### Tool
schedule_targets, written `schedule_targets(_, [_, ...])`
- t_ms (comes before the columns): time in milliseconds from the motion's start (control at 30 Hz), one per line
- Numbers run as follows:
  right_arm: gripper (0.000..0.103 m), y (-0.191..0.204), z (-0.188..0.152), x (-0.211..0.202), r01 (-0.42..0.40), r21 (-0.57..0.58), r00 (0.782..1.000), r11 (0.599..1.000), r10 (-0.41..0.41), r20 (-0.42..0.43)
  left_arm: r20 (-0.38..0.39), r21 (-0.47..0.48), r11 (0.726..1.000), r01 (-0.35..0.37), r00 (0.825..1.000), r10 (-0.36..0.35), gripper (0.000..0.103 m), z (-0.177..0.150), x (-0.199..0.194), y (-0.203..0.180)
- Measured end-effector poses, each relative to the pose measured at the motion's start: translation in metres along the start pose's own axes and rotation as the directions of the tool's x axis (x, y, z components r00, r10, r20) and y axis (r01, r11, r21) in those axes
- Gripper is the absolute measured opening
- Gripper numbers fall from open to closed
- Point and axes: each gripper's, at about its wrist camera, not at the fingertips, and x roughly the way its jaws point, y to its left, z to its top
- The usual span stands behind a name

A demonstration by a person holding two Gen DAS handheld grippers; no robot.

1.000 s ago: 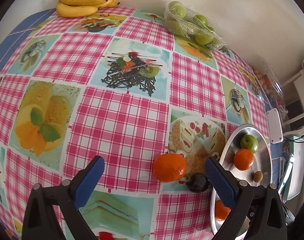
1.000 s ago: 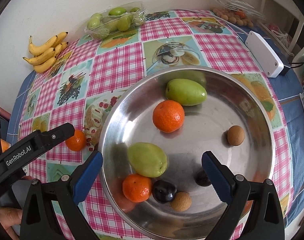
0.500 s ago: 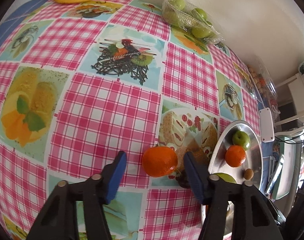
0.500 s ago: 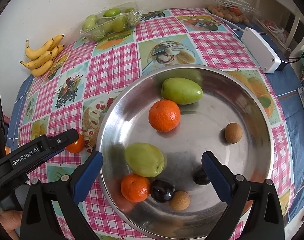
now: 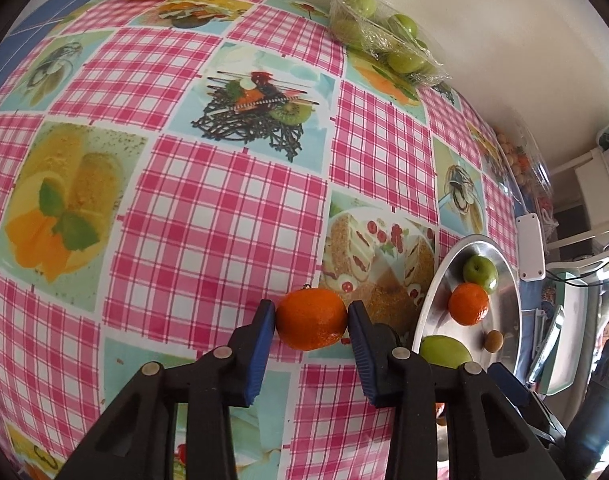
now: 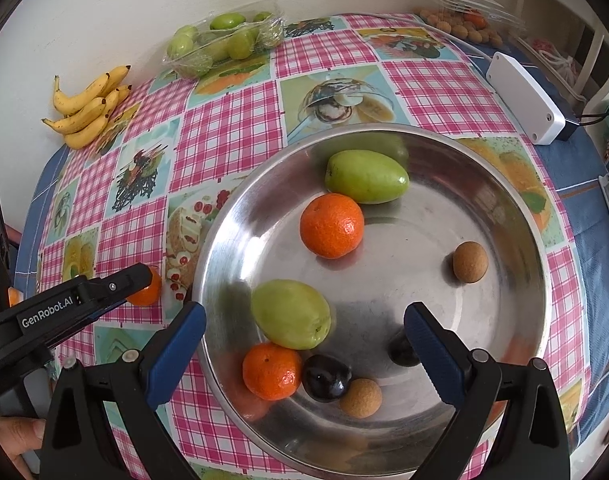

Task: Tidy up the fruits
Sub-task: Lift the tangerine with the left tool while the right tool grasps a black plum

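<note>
My left gripper [image 5: 310, 320] is shut on an orange tangerine [image 5: 311, 319] that rests on the checked tablecloth just left of the steel bowl [image 5: 432, 300]. In the right wrist view that tangerine [image 6: 147, 290] shows behind the left gripper's finger [image 6: 116, 288]. My right gripper [image 6: 304, 332] is open and empty, hovering over the near part of the steel bowl [image 6: 516, 240]. The bowl holds two tangerines [image 6: 331, 225], two green fruits [image 6: 366, 176], dark plums [image 6: 326, 377] and small brown round fruits [image 6: 470, 262].
A banana bunch [image 6: 86, 108] and a plastic tray of green fruits [image 6: 224, 40] lie at the table's far edge by the wall. A white box with cables [image 6: 524, 96] and a tray of small brown fruits [image 6: 460, 24] sit at the far right.
My left gripper moved forward and closed its jaws onto the tangerine on the cloth. The right gripper stayed open over the bowl.
</note>
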Motion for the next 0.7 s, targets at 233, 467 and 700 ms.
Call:
schedule_targets(233, [0.099, 0.017, 0.002, -0.007, -0.021, -0.056, 0.999, 0.998, 0.023, 0.031, 0.004, -0.032, 0.999, 0.008, 1.000, -0.007, 0.040, -0.001, -0.017, 0.016])
schedule_targets(467, [0.095, 0.044, 0.008, -0.016, -0.035, -0.122, 0.997, 0.992, 0.044, 0.069, 0.038, -0.049, 0.999, 0.015, 0.999, -0.013, 0.040, 0.000, -0.039, 0.035])
schedule_targets(700, [0.063, 0.084, 0.008, -0.009, -0.054, -0.227, 0.997, 0.972, 0.064, 0.036, 0.063, -0.092, 0.995, 0.049, 0.997, -0.043, 0.040, 0.007, -0.052, 0.052])
